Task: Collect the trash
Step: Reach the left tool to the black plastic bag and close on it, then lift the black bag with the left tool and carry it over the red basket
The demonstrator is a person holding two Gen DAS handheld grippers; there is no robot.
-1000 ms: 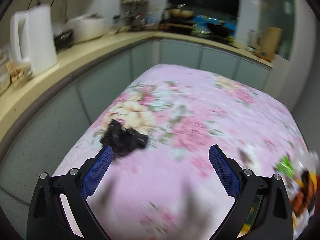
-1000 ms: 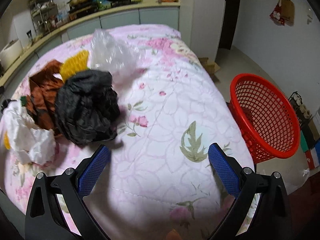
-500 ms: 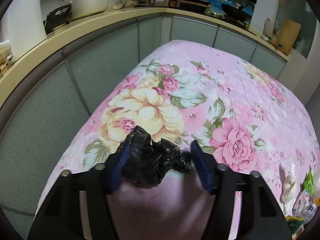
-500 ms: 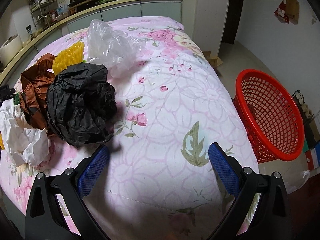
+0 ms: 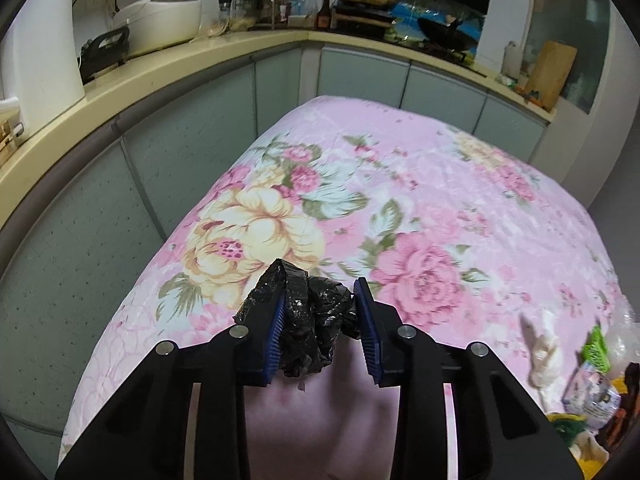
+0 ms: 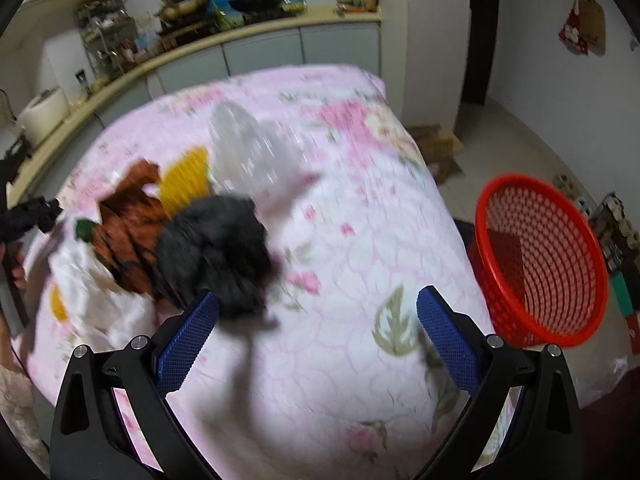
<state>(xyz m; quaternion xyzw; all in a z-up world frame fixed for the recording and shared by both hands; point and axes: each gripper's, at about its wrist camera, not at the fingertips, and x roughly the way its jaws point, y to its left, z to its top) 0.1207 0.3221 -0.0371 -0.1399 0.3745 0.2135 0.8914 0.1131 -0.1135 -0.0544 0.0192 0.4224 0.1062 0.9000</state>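
Setting: kitchen, floral quilted surface (image 5: 440, 184).
Left gripper (image 5: 320, 328): my jaws clamp crumpled black plastic bag (image 5: 308, 320); light, soft, slippery.
Right gripper (image 6: 316, 336): jaws wide, empty.

Pink floral tabletop cover (image 5: 440, 208) with a cream bloom. Black bag (image 5: 316, 320) between blue pads (image 5: 276, 328). Red mesh basket (image 6: 536, 264); yellow wrapper (image 6: 184, 180), brown paper (image 6: 128, 224), white paper (image 6: 88, 292), grey-black bag (image 6: 216, 248).

White rice cooker (image 5: 160, 20) on kitchen counter (image 5: 224, 46)
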